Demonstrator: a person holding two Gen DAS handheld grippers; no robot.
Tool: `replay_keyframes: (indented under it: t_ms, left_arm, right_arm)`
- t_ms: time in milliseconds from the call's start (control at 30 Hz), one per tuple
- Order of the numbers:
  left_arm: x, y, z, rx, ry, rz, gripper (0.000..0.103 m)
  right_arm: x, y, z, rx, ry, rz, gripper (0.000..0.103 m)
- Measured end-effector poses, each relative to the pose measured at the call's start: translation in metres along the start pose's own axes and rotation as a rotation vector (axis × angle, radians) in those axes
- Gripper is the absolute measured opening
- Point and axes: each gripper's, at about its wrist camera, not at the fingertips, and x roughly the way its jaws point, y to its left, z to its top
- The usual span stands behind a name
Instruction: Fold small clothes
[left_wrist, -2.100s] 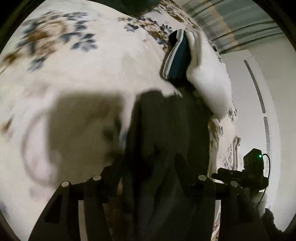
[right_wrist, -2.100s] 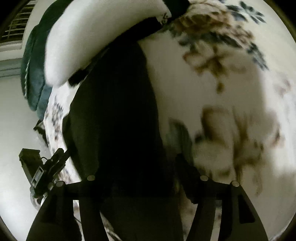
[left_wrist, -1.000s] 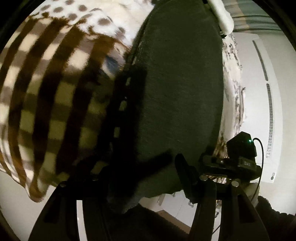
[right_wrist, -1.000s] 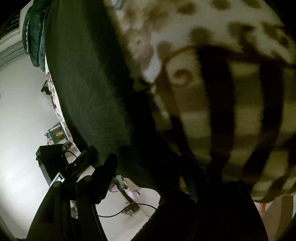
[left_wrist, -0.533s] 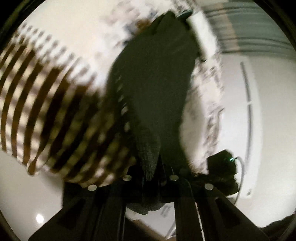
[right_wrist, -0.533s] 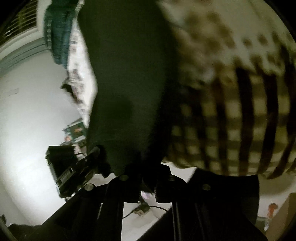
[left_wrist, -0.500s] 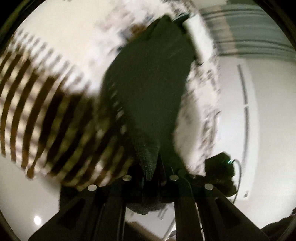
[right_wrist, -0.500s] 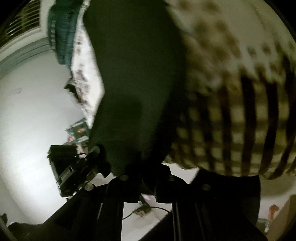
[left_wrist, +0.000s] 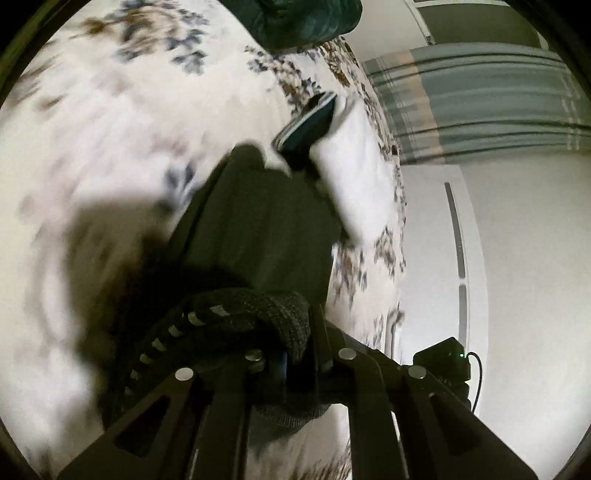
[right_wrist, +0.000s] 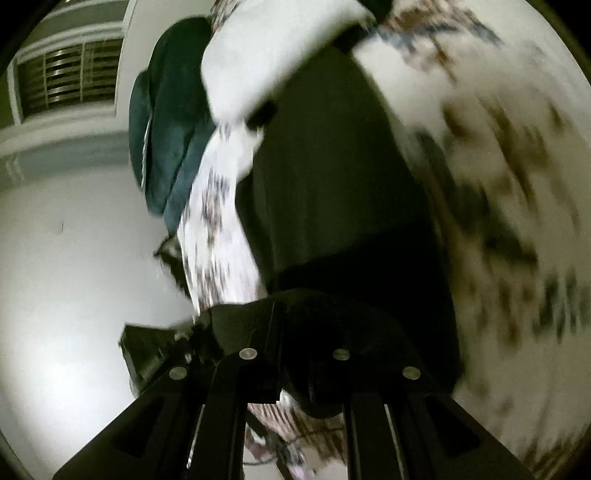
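Note:
A dark knit garment (left_wrist: 266, 221) lies stretched on the floral bedspread (left_wrist: 110, 110). My left gripper (left_wrist: 301, 354) is shut on its near ribbed hem (left_wrist: 258, 310), which bunches over the fingers. In the right wrist view the same garment (right_wrist: 332, 177) runs away from me, and my right gripper (right_wrist: 299, 350) is shut on its near edge, with dark cloth draped over the jaws. The far end of the garment lies against a white folded item (left_wrist: 351, 177).
A dark blue item with striped trim (left_wrist: 306, 125) lies beside the white one. A teal cushion (left_wrist: 306, 18) sits at the back, also in the right wrist view (right_wrist: 166, 122). The bed edge and a white wall (left_wrist: 517, 258) are at right. Floral bedspread (right_wrist: 498, 184) extends right.
Both grippers closed on the garment's near edge over the checked blanket, then carried it forward over the floral bedspread. The garment's near part now folds over toward its far end.

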Motion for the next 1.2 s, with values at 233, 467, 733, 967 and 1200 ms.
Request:
replay_keyframes:
  t_ms: [233,467,733,967,1200]
  left_arm:
    - [0.058,-0.001,0.087,-0.033,0.036,0.012,0.021]
    - [0.050,0.004,0.125,-0.045,-0.042,-0.025,0.054]
    - [-0.015,0.016,0.038,0.037,-0.130,0.194,0.054]
    - [-0.047,0.065,-0.094,-0.184,-0.115,0.215,0.060]
    - [0.007,0.086,-0.139,-0.332,-0.131,0.077,0.065]
  right_arm:
    - [0.012,-0.007,0.120,0.109,-0.056,0.004,0.010]
    - [0.010,-0.014,0.173,0.161,-0.142,0.006,0.037]
    - [-0.020,-0.016,0.142,-0.015,-0.052,-0.201,0.090]
    - [-0.025,-0.031,0.110,-0.171,0.117,-0.344,0.103]
    - [0.004,-0.046,0.138,-0.251,0.256,-0.295,0.103]
